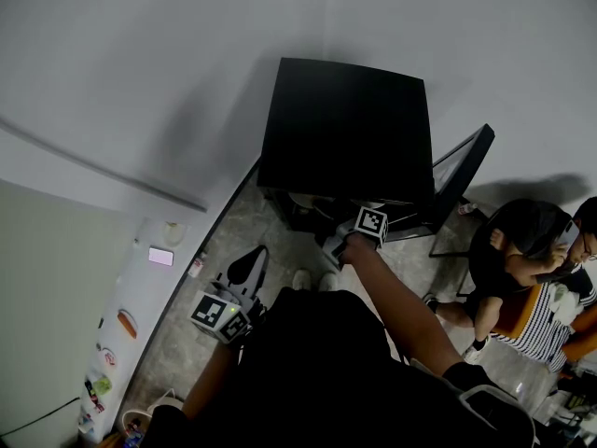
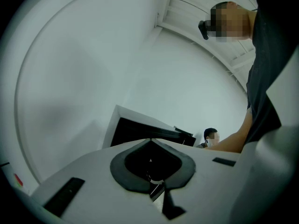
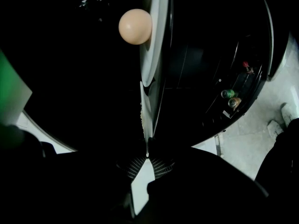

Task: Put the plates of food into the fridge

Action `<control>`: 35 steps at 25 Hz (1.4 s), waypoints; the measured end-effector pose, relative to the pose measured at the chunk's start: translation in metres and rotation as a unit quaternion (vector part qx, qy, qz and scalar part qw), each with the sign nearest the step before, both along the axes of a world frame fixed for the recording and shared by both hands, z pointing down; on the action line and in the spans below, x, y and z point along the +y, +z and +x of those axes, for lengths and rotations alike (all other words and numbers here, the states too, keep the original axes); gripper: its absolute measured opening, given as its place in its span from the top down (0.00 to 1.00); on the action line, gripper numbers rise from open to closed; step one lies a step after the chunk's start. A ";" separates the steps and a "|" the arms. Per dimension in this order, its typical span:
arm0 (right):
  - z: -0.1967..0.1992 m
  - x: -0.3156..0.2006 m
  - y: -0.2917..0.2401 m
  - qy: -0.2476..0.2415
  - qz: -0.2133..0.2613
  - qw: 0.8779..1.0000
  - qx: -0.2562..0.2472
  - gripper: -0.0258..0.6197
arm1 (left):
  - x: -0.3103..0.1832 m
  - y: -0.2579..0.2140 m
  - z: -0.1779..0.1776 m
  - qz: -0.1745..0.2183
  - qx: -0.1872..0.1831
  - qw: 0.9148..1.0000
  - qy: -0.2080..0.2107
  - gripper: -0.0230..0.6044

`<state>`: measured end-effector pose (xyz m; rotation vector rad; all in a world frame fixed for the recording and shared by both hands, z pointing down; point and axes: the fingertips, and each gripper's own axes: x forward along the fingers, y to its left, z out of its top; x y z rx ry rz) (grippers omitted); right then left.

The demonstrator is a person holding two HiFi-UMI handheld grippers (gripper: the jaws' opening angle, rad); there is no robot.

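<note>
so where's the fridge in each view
Head view: the fridge is the black box at upper middle, seen from above.
Left gripper view: the fridge sits low at centre-left, black against the white wall.
Right gripper view: its dark inside fills the picture behind the plate.
Shared landmark: its open door, at right in the head and right gripper views.

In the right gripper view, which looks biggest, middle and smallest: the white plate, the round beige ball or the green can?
1. white plate
2. round beige ball
3. green can; it sits farther back, so its real size is unsure
</note>
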<state>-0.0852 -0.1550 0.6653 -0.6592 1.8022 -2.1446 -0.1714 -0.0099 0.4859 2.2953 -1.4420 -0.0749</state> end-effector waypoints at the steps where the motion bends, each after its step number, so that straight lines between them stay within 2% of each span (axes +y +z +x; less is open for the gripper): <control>1: 0.000 -0.002 0.001 0.003 -0.003 1.000 -0.001 0.91 | -0.001 0.000 0.000 0.000 0.000 1.000 -0.001 0.93; 15: -0.005 -0.019 0.004 0.034 -0.022 0.999 -0.006 0.91 | -0.008 0.004 0.001 0.001 0.003 1.000 -0.003 0.93; 20: -0.006 -0.020 -0.002 0.036 -0.006 0.999 -0.014 0.91 | -0.008 0.006 -0.001 0.002 0.000 1.000 -0.007 0.93; 21: -0.006 -0.020 -0.004 0.037 -0.004 0.999 -0.017 0.89 | -0.008 0.006 -0.001 0.001 0.001 1.000 -0.007 0.93; 23: -0.005 -0.021 -0.005 0.039 0.003 0.999 -0.021 0.77 | -0.009 0.006 0.000 -0.001 0.003 1.000 -0.008 0.93; 24: -0.004 -0.021 -0.006 0.038 0.008 0.999 -0.021 0.74 | -0.010 0.005 0.000 -0.002 0.002 1.000 -0.007 0.93; 35: 0.012 0.015 -0.008 0.011 -0.006 1.000 -0.013 0.76 | -0.009 0.003 0.018 0.003 0.009 1.000 0.016 0.93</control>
